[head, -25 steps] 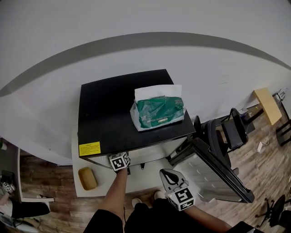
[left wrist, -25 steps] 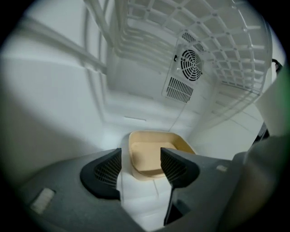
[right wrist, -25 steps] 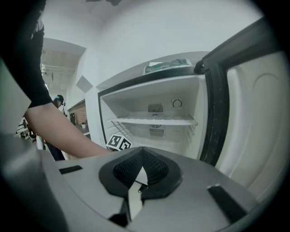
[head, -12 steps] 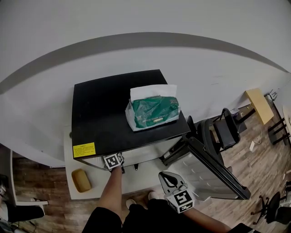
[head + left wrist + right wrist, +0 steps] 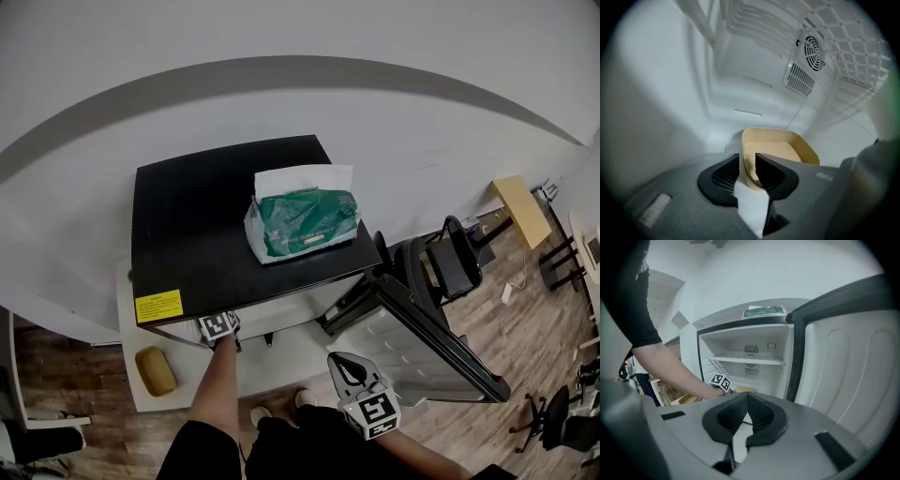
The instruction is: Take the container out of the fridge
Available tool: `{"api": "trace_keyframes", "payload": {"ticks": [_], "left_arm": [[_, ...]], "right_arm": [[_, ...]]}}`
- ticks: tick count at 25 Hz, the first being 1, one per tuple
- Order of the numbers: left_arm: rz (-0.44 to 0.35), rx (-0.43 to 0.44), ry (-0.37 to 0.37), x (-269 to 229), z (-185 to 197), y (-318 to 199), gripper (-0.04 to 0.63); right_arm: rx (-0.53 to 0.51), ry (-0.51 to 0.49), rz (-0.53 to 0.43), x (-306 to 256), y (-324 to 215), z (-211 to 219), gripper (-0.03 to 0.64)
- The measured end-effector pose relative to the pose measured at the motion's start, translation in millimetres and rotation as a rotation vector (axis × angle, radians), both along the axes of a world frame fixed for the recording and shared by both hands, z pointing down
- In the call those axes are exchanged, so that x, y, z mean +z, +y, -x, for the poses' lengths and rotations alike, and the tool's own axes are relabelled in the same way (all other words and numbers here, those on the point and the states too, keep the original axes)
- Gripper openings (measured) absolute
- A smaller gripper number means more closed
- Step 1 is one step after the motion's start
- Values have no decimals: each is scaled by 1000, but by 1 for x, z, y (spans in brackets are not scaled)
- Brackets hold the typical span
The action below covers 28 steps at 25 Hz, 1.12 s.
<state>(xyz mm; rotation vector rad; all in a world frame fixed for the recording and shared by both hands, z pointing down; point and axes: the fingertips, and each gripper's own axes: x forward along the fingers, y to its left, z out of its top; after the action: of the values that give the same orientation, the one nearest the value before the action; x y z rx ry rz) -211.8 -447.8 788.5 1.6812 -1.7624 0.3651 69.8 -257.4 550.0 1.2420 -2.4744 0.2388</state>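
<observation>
A small black-topped fridge (image 5: 187,234) stands with its door (image 5: 422,342) swung open to the right. Inside, on the white floor of the fridge, sits a tan open container (image 5: 780,150). My left gripper (image 5: 747,157) is reached into the fridge, and its jaws are closing on the container's near wall, one pad inside the rim and one outside. In the head view only its marker cube (image 5: 217,326) shows at the fridge's front edge. My right gripper (image 5: 746,395) hangs back in front of the fridge, shut and empty.
A green tissue pack (image 5: 302,220) lies on the fridge top. A wire shelf (image 5: 853,56) and a fan vent (image 5: 813,47) sit above the container. Another tan tub (image 5: 155,370) rests on a white surface at the left. Black chairs (image 5: 450,267) stand to the right.
The left gripper has gone a little deeper under the fridge's front edge. The head view has drifted, so the fridge sits further left. The right gripper has kept its place.
</observation>
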Motion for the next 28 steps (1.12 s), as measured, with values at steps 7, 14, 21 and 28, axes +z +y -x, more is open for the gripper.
{"api": "trace_keyframes", "payload": {"ticks": [7,14,21,28], "left_arm": [[13,10,22,2,-1,3,32],[-49,82,30,-15,-21,20,31],[-75,83,23,-32,-25,48,31],[-109,31,35,-49,-28,83,29]], "right_arm": [[12,-2,-3,0,7,2,0],[-7,-21,-9,0,13,13,0],[-21,-70,-11,-3,22,25,0],[-10,-104,-28,-8,23,24,0]]}}
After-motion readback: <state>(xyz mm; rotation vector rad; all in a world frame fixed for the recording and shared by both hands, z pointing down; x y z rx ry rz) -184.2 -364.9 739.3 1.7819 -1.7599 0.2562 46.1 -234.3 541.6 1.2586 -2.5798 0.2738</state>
